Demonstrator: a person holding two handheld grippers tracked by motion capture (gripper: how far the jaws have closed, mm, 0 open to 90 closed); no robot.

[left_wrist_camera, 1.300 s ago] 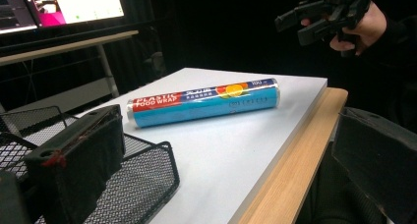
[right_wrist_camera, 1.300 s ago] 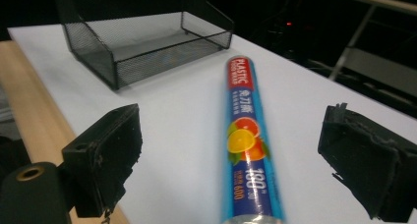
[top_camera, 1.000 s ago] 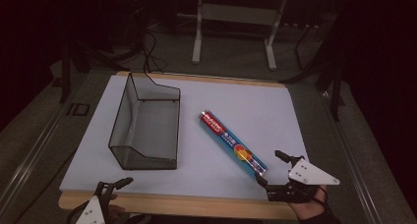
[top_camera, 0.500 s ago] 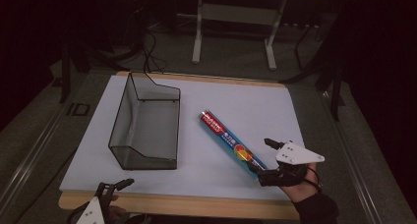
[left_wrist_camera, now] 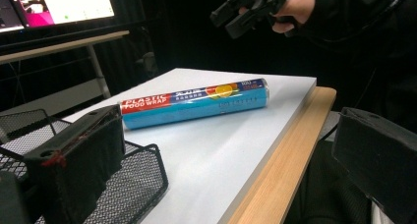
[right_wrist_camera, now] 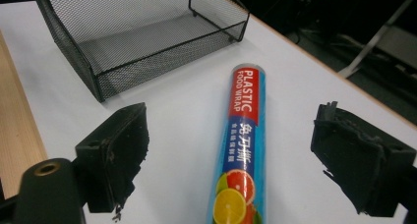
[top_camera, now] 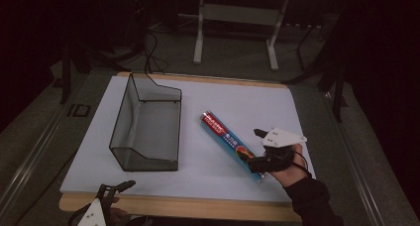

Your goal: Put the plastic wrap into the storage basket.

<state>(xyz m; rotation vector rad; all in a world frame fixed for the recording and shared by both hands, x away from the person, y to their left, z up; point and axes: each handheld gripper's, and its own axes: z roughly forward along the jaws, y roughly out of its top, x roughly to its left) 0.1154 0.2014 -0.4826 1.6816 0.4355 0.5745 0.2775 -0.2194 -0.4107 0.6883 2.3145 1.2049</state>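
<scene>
Straddling the plastic wrap roll (right_wrist_camera: 242, 150), right gripper (right_wrist_camera: 236, 155) hides its near end.

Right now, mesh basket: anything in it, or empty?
Empty. The black mesh basket shows bare mesh floor in the right gripper view; the plastic food wrap roll lies outside it on the white board.

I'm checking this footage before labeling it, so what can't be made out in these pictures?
- High view: the near end of the plastic wrap roll is covered by the right gripper.
- Right gripper view: the same end is cut off by the bottom edge.
- High view: the left gripper is dark and cut off at the bottom edge.
- Left gripper view: the mesh basket is partly covered by a jaw.
</scene>
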